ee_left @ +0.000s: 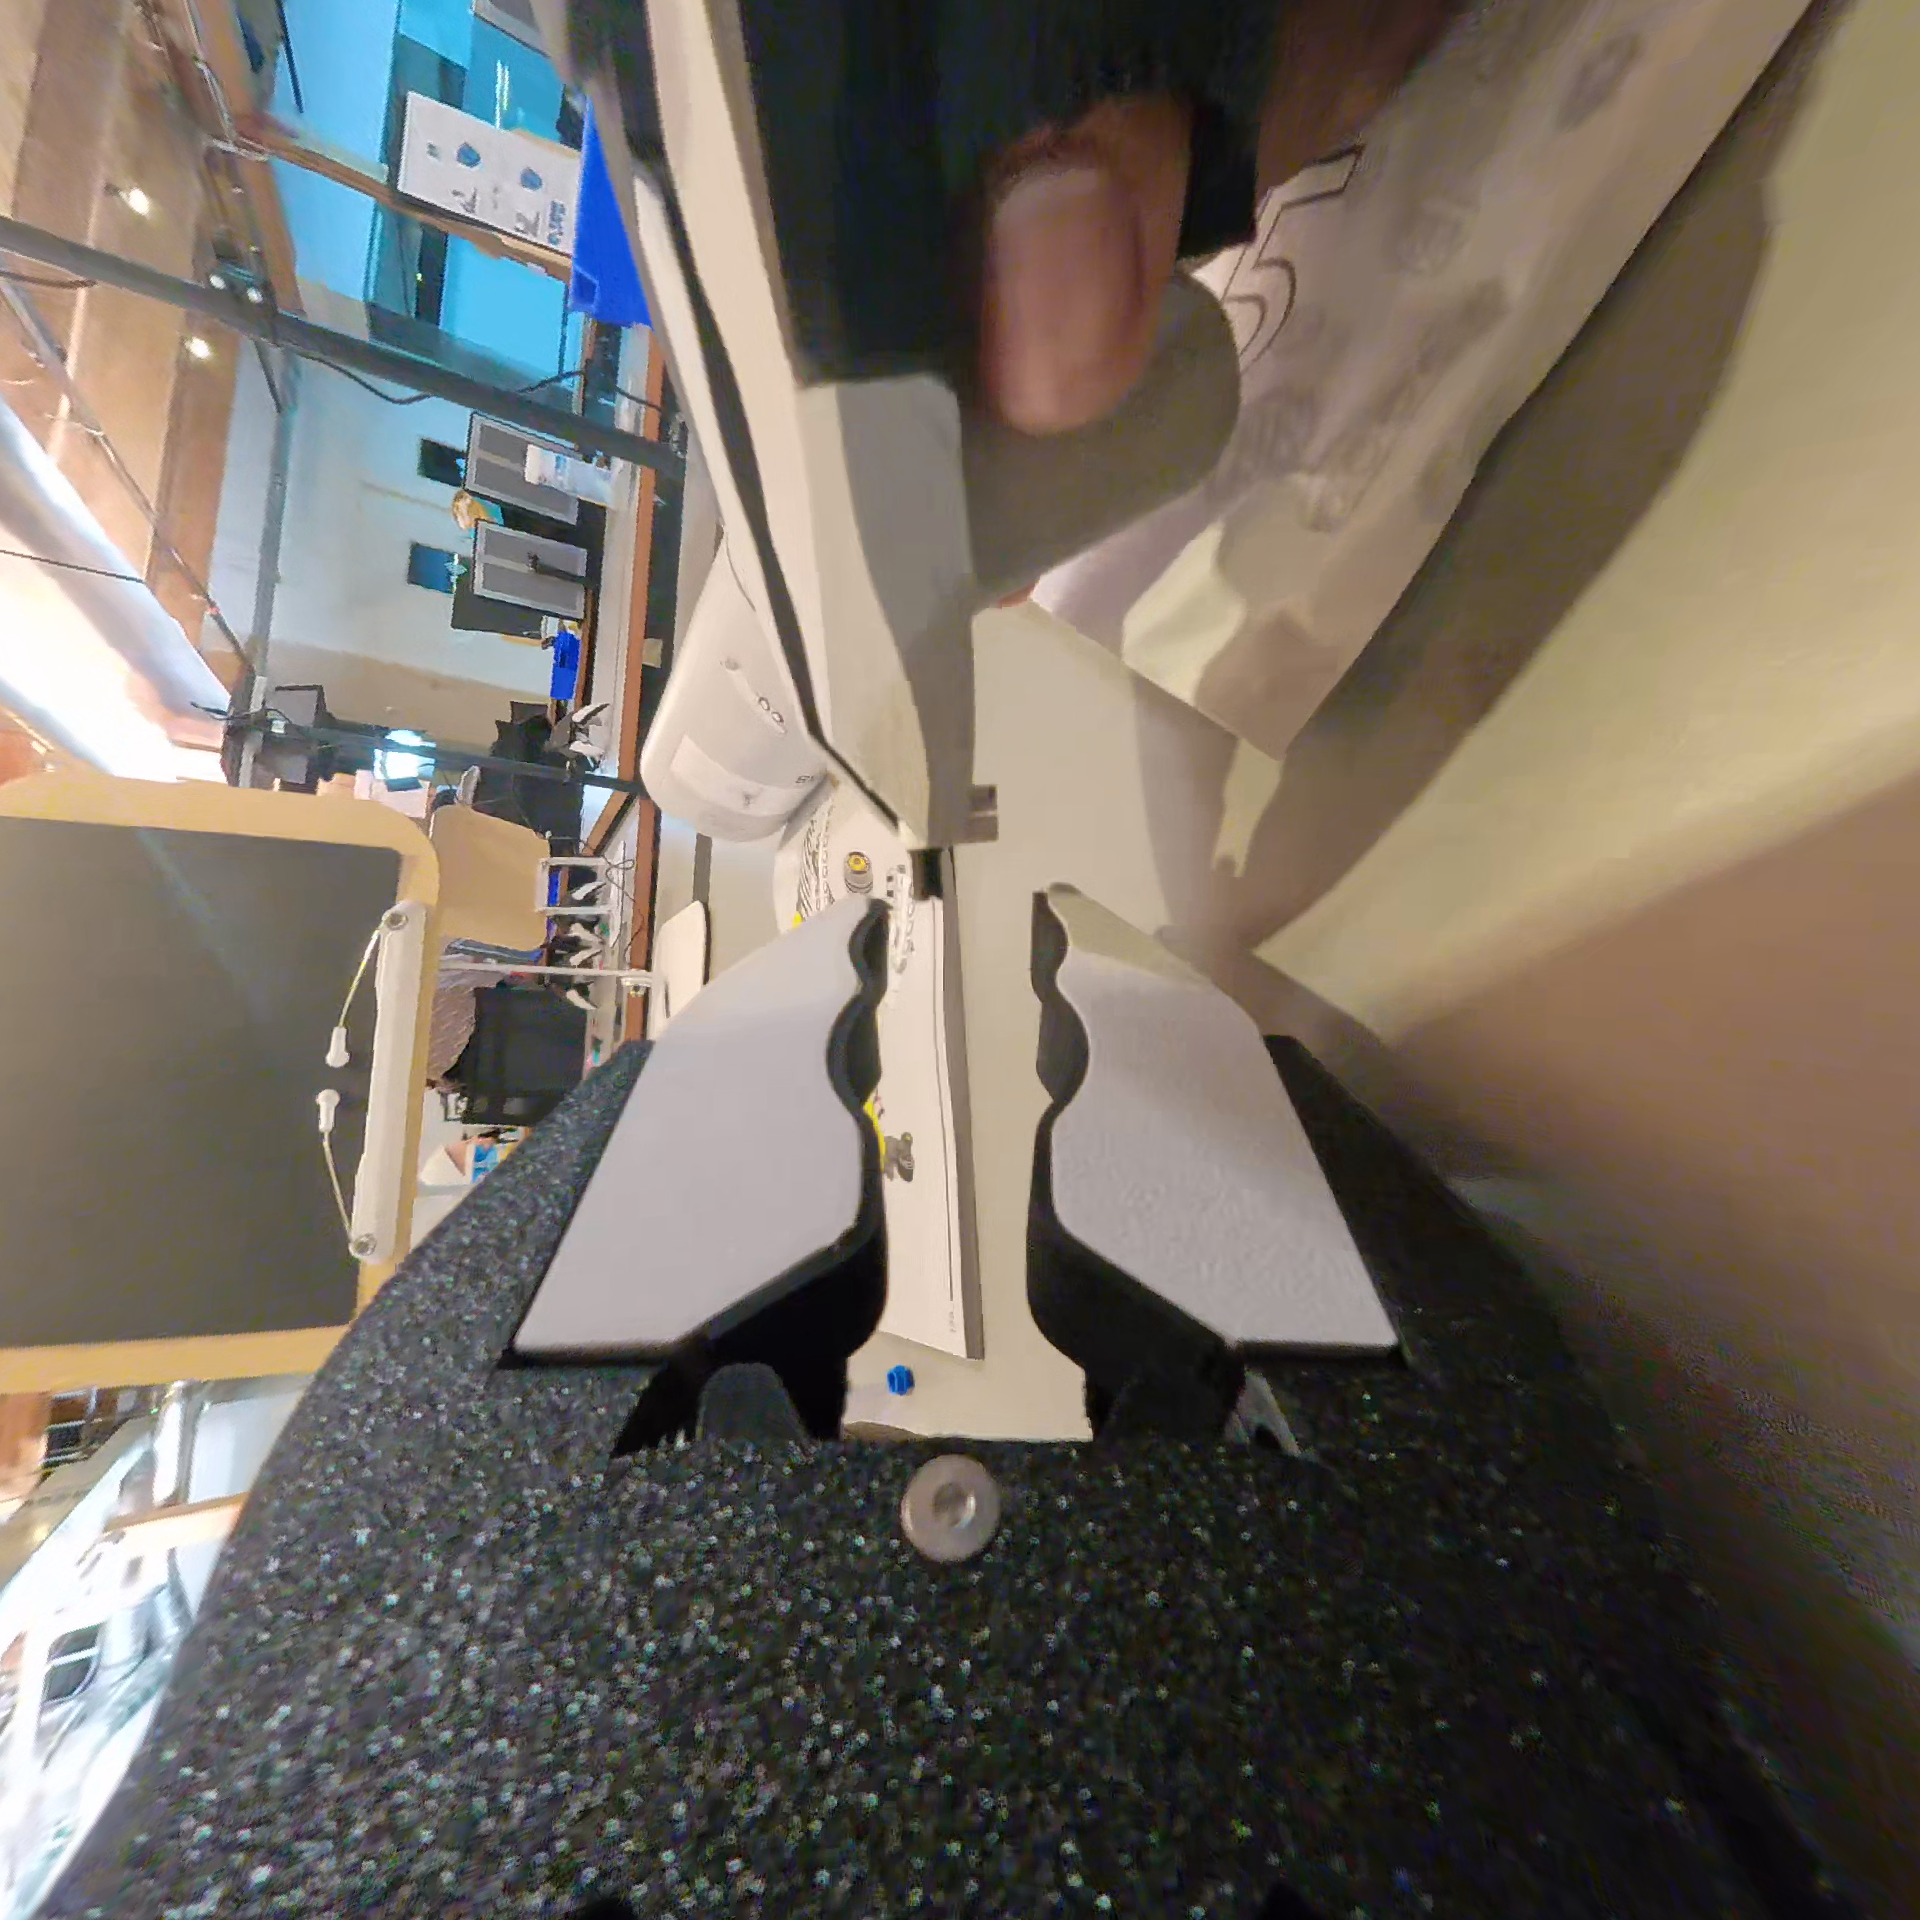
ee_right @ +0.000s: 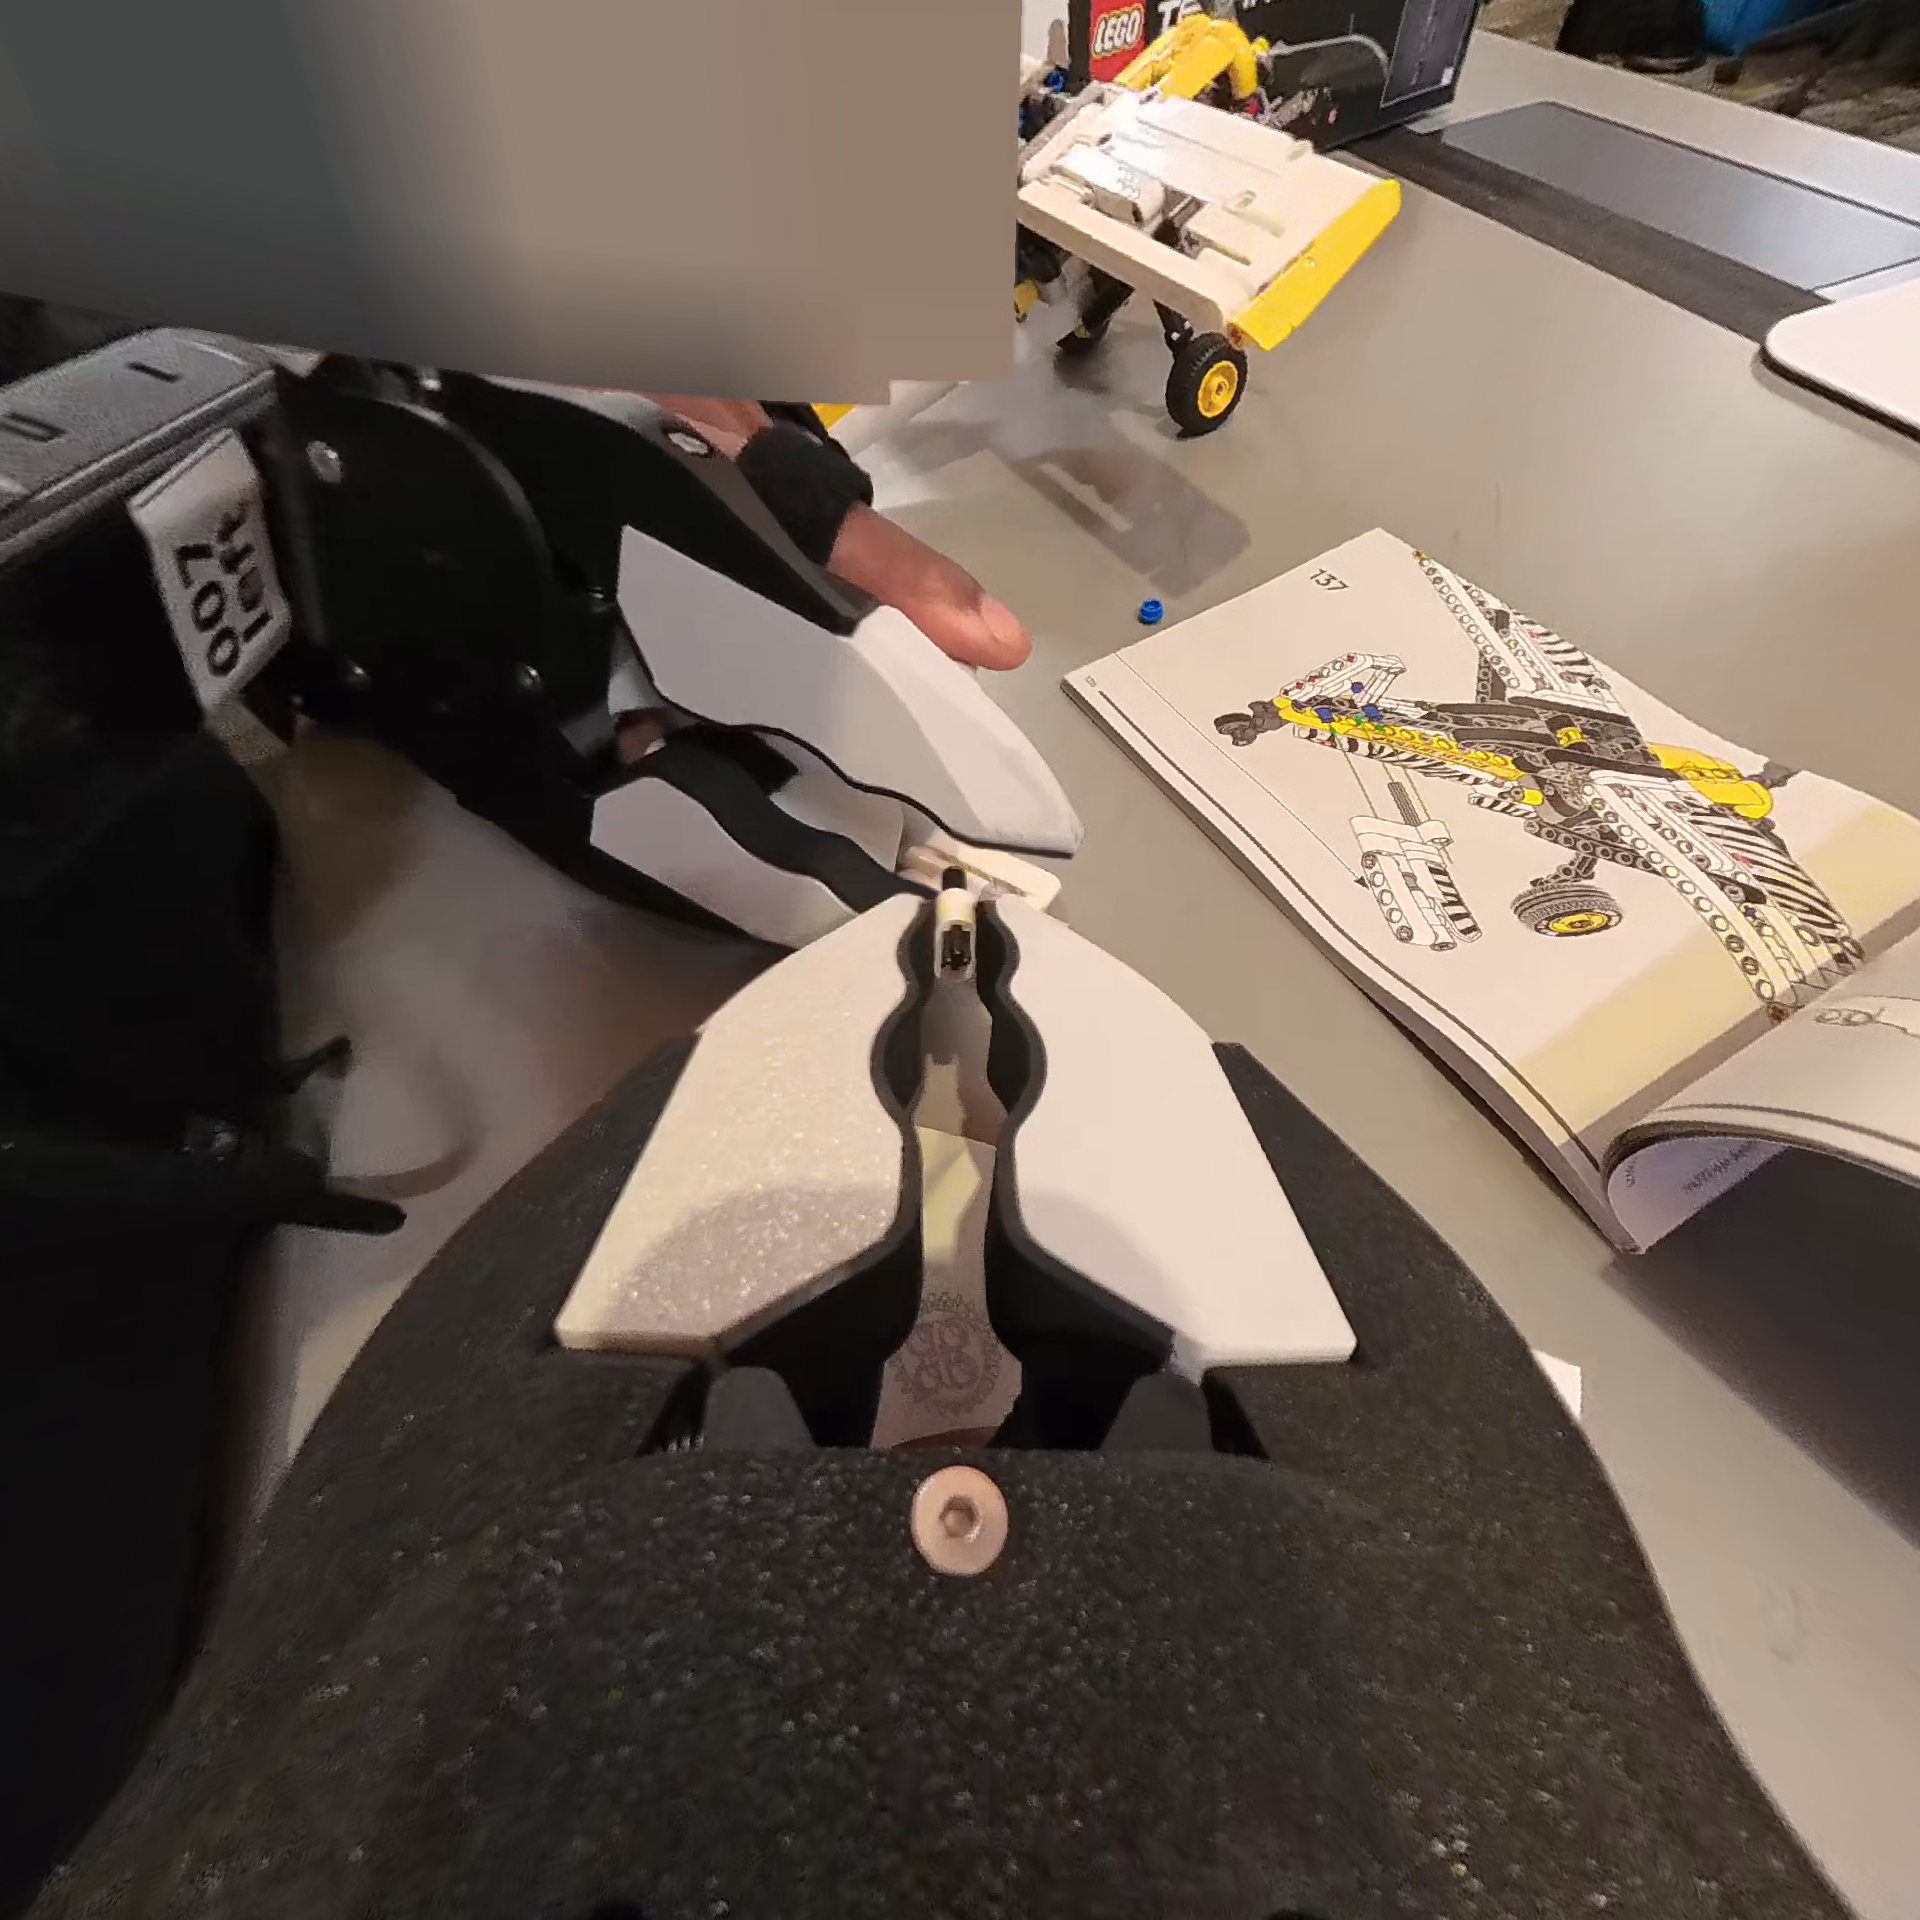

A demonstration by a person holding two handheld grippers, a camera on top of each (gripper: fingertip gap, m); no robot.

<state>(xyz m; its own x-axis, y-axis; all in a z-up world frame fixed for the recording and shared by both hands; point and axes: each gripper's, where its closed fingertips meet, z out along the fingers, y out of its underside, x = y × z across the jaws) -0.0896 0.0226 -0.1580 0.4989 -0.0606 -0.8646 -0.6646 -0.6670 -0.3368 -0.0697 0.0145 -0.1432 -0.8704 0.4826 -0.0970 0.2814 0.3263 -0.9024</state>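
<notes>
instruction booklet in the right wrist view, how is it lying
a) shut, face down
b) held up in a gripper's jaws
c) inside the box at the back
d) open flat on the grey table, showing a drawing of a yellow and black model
d: the instruction booklet lies open on the grey table, its page showing a yellow and black model, and no gripper touches it.

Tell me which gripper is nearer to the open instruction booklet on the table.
Right. The right gripper, shut on a small white piece with a black pin, sits just left of the booklet. The left gripper reaches in from farther left, beyond it.
</notes>
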